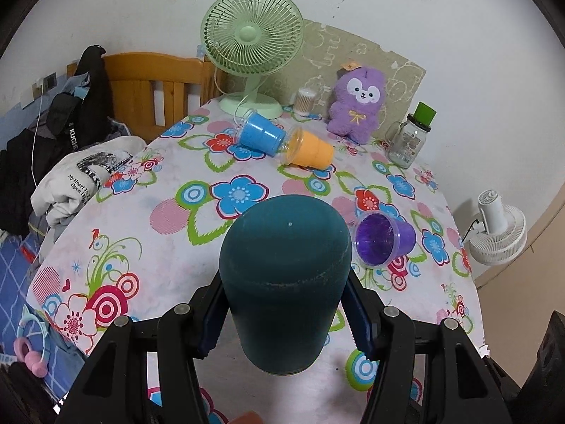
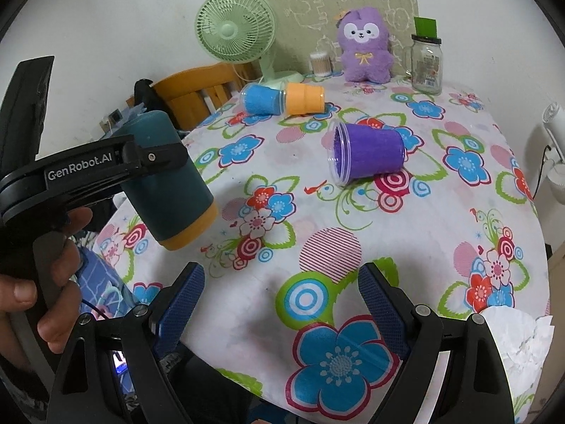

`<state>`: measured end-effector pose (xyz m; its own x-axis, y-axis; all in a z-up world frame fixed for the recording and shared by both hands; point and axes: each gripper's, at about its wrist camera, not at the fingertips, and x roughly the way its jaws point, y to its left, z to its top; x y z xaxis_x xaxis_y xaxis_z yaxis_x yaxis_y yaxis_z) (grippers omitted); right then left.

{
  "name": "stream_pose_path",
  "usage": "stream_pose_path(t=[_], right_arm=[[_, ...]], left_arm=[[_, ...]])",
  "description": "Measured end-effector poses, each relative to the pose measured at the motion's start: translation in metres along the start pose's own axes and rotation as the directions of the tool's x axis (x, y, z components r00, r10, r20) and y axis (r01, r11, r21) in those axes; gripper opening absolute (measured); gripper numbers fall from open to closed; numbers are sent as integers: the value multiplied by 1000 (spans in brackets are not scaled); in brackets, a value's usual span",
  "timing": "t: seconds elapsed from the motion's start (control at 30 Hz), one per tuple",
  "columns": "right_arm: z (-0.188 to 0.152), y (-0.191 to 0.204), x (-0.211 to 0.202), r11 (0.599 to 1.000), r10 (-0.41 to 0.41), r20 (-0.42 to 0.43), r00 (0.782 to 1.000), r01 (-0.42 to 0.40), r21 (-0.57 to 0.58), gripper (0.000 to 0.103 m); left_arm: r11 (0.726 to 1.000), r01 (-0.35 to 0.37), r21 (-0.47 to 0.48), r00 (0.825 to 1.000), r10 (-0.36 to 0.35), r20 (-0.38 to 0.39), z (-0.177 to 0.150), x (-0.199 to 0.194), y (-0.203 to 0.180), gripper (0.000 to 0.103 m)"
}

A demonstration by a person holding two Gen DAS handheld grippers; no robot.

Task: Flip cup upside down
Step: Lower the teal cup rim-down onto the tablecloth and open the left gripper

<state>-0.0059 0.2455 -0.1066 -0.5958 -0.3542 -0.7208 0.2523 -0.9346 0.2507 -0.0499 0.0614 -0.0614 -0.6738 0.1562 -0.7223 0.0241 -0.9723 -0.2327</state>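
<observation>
**A:** Your left tongs (image 1: 286, 314) are clamped on the dark teal cup (image 1: 286, 279). The blue ribbed pads (image 1: 358, 321) press its two sides, about midway along its body.

**B:** And the right?

**A:** Your right tongs (image 2: 280, 304) are spread wide with nothing between the jaws. Only the flowered tablecloth (image 2: 459, 130) shows below them.

**B:** How does the cup sit in your grip?

**A:** It is off the table and tilted. From the right wrist view, the yellow-banded end (image 2: 192, 229) points down toward the cloth, and the closed teal end points up and away, toward the wooden chair (image 2: 197, 88). From the left wrist view, you look along its rounded matte body, which fills the gap between the jaws. It hangs to the left of your right tongs, near the table's edge.

**B:** Anything else on the table?

**A:** A purple cup (image 2: 367, 153) in clear plastic with a fuzzy purple lining lies on its side near the middle. Farther back, a blue cup (image 2: 263, 99) and an orange cup (image 2: 305, 99) lie on their sides, touching. Behind them stand a green fan (image 1: 252, 31), a plush purple toy (image 1: 356, 102) and a glass jar (image 1: 406, 141) with a green lid.
</observation>
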Motion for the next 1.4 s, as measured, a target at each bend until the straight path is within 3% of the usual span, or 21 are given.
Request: stream_pose_path(t=[0.1,0.17,0.23,1.0,1.27,1.4], right_arm=[[0,1,2,1000,-2,-4,1000,2,-2,90],[0,2,2,1000,0,-6,1000,0,-3,90],[1,3,3,1000,0,-6,1000,0,-3,90],[5,15,-3,1000,-22,11,1000,22,0,90],[7,24,-14,999,-49,40,998,49,-1,91],[8,33,-23,998,-59,65,996,60,-17,98]], left_arm=[[1000,6,-5,1000,-6,1,0,-1,2,64],[1000,2,-5,1000,-2,8,0,-4,2,78],[1000,7,-9,1000,-7,21,0,-8,3,82],[999,-23,-23,999,24,35,-3,-22,20,93],[1000,-21,-18,997,22,80,-3,-38,26,97],[1000,-22,-7,994,23,110,-4,-49,26,98]])
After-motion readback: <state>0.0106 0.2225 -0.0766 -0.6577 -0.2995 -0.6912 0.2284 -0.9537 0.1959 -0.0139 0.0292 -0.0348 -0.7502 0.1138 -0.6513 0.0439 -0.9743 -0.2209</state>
